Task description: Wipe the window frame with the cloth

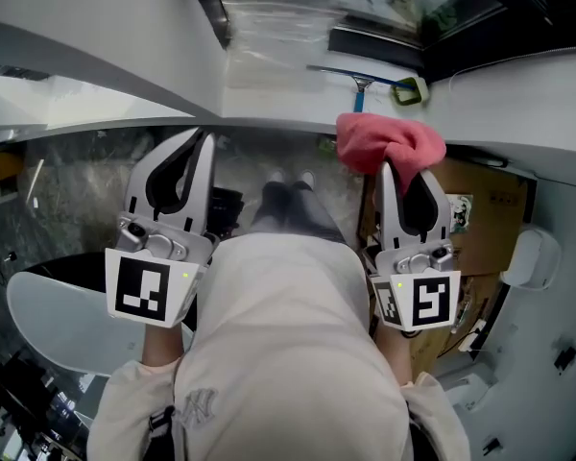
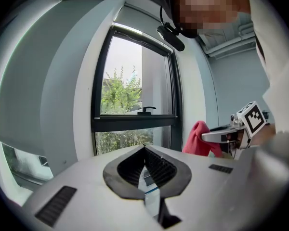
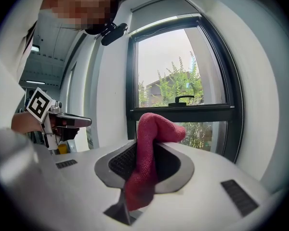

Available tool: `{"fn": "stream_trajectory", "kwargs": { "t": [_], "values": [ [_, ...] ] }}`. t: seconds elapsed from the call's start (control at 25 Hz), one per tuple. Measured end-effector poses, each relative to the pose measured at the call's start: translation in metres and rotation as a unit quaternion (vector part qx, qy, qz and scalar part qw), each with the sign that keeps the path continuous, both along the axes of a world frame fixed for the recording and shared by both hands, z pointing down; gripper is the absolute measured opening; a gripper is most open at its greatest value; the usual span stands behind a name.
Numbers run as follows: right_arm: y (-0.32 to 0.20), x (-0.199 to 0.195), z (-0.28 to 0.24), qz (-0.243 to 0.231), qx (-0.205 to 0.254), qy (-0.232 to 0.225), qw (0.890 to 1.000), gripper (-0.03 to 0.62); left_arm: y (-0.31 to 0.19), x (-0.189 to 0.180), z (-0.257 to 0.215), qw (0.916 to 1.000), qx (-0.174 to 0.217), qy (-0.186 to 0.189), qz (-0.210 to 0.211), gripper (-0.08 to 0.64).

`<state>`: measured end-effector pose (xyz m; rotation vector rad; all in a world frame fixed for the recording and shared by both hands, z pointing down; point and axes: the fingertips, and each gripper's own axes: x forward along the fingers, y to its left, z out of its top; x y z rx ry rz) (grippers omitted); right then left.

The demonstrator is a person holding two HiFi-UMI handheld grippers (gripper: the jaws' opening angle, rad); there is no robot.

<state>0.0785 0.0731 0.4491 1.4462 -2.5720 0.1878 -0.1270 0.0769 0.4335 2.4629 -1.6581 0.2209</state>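
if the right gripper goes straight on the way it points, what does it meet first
Probably the window frame's dark crossbar, touched first by the red cloth in the right gripper; depth is unclear.

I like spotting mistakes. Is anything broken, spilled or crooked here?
Nothing stands out. The cloth is pinched in the right gripper, just a bit bunched up. The left gripper is shut and empty. The window frame looks whole.
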Motion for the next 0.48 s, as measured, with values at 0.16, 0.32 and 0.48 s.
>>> {"fn": "stream_trajectory", "kwargs": {
  "t": [0.16,0.32,0.48],
  "values": [
    [-0.004,0.001,0.001,-0.008,-0.006,0.006,1.0,0.095,-0.006,0.005,-0.001,0.9999,-0.008,0.007,-0.004,0.009],
    [-0.012,0.01,0.002,-0.011,-0.015,0.006,1.0,0.095,-0.016,0.011,-0.002,0.9998,-0.012,0.009,-0.011,0.008],
    [-0.018,0.022,0.008,-0.011,-0.017,0.013,1.0,0.095,-0.023,0.018,0.002,0.9999,-0.009,0.002,-0.012,0.008]
  ]
}}
